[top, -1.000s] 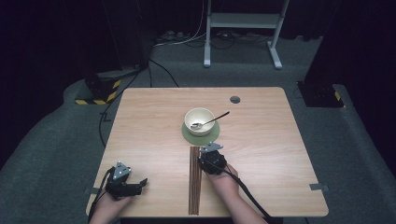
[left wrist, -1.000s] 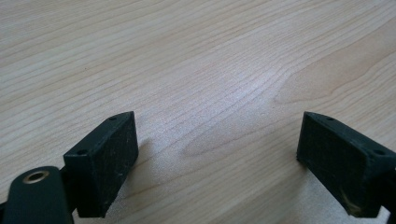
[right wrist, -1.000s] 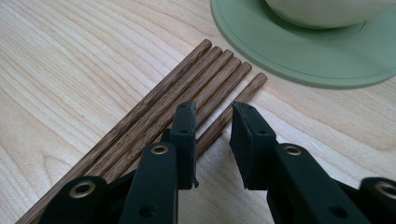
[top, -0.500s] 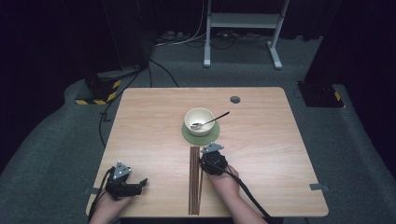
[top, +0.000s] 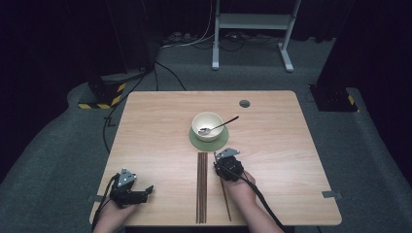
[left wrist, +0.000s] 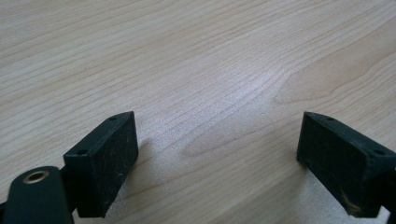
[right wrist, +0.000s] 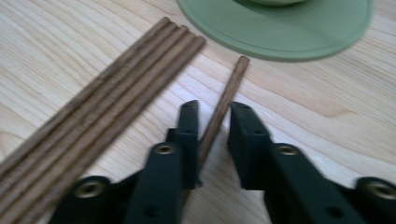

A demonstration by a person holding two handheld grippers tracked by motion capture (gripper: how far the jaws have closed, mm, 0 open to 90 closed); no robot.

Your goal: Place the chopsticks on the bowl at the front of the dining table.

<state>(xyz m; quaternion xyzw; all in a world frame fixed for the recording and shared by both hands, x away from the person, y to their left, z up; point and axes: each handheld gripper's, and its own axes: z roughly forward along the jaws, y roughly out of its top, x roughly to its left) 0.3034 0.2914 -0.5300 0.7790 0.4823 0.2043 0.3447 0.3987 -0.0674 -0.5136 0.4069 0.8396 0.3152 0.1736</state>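
A dark room with grey carpet and cables on the floor surrounds a pale wooden table (top: 160,126) with rounded corners.

On it, in front of the person, lies a single thin brown wooden chopstick (top: 224,191), a slender round stick with fine grain and a blunt squared end. It lies apart from a bundle of matching brown chopsticks (top: 201,187) just to its left. Its long axis runs from the person's edge of the table toward the far side, slightly slanted against the bundle, and its far end points at a round green mat (top: 209,139), stopping just short of the rim. A cream bowl (top: 207,125) with a metal spoon (top: 217,127) in it stands on that mat.

In the right gripper view the single chopstick (right wrist: 223,103) passes between the two black jaws of the right gripper (right wrist: 213,106). The jaws stand narrow and have just been opening; the left jaw lies close against the stick, while a gap shows between the stick and the right jaw.

The left gripper (top: 145,190) rests near the table's near left corner, well apart from the chopsticks. Its jaws are spread wide over bare wood, with nothing between them.
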